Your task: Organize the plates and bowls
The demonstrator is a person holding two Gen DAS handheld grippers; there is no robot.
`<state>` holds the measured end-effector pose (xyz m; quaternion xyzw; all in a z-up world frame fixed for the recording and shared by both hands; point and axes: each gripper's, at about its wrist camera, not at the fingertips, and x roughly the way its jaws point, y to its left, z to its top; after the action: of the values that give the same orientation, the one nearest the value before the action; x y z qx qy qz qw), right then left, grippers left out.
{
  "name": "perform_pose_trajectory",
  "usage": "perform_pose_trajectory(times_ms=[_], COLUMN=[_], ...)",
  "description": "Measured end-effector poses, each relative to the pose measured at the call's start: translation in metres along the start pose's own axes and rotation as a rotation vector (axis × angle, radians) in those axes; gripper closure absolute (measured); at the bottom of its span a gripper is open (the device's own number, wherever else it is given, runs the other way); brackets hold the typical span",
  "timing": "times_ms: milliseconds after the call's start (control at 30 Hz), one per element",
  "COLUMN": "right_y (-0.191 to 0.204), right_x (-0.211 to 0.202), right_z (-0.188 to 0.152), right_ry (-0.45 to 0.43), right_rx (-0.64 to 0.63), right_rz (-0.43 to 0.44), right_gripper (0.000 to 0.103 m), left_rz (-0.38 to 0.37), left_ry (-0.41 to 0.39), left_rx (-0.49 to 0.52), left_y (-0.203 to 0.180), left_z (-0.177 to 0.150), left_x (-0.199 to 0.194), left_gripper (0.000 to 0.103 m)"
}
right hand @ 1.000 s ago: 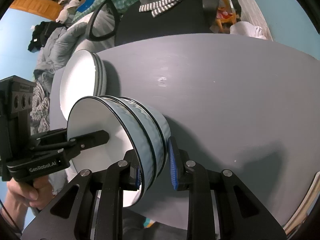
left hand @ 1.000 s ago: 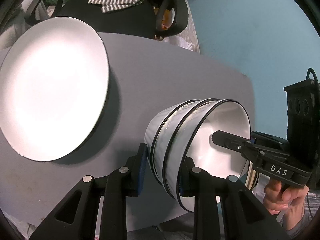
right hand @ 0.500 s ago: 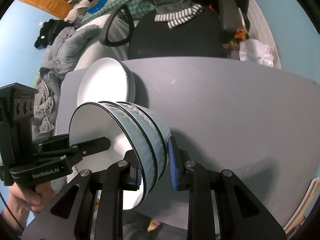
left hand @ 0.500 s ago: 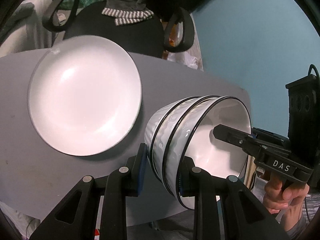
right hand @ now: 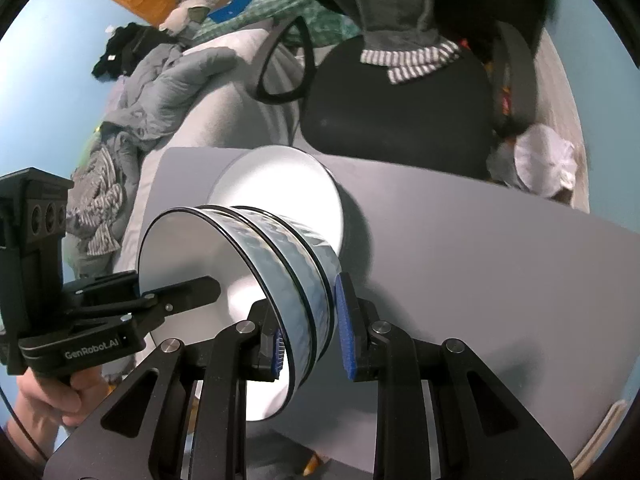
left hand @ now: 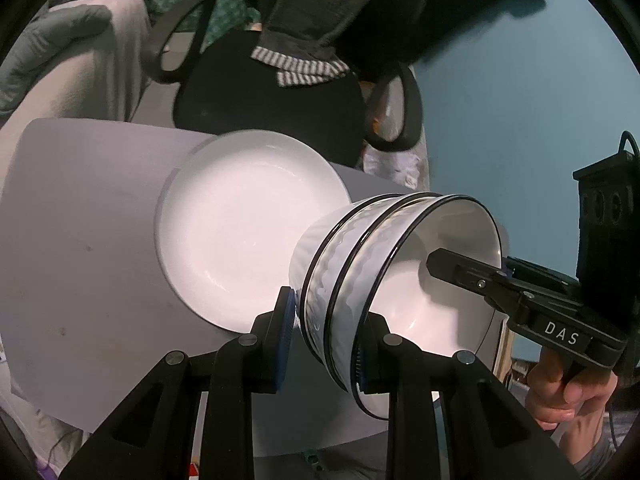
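1. Grey tabletop (left hand: 80, 264) under a blue wall, with a black office chair (left hand: 272, 112) behind it, a striped-cuff garment draped over the seat.
2. Stacked white plates (left hand: 240, 232) flat on the table, near its far edge, just left of the bowls in the left wrist view.
3. Left gripper (left hand: 320, 340) clamped on the near rim of 3 nested bowls (left hand: 340, 264), 1 blue pad outside, 1 inside.
4. Bowls white, black-rimmed, wavy-sided, tilted on their side and lifted clear of the table.
5. Right gripper (right hand: 310, 340) clamped on the opposite rim of the same stack, a hand (left hand: 568, 396) on its handle.
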<state>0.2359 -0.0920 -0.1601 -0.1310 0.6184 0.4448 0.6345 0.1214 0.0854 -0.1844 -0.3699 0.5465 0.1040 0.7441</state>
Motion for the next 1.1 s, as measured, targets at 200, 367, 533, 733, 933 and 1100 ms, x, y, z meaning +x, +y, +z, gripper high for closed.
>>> perform_pose_trajectory(times_ms=[200, 367, 533, 733, 933, 1100], right_y=[0.022, 0.03, 0.032, 0.032, 0.034, 0.031], right_x=[0.023, 0.05, 0.069, 0.075, 0.078, 0.085], right_z=[0.019, 0.032, 0.041, 0.051, 0.057, 0.057], right_ry=[0.013, 0.045, 0.066, 0.071, 0.076, 0.105], right_rx=[-0.026, -0.023, -0.019, -0.018, -0.019, -0.008], right_rz=[0.015, 0.012, -0.006, -0.026, -0.035, -0.049], right_gripper=[0.08, 0.08, 0.08, 0.08, 0.08, 0.081], left_rz=[0.017, 0.039, 0.056, 0.05, 0.051, 0.043], left_ry=[-0.005, 0.02, 0.037, 0.055, 0.061, 0.066], left_rx=[-0.044, -0.074, -0.089, -0.084, -0.083, -0.096], left_y=[0.032, 0.053, 0.06, 0.062, 0.064, 0.067], left_z=[0.015, 0.028, 0.035, 0.036, 0.041, 0.043], left_x=[0.001, 0.015, 0.03, 0.032, 0.037, 0.037], left_gripper=[0.078, 0.078, 0.078, 0.078, 0.078, 0.078])
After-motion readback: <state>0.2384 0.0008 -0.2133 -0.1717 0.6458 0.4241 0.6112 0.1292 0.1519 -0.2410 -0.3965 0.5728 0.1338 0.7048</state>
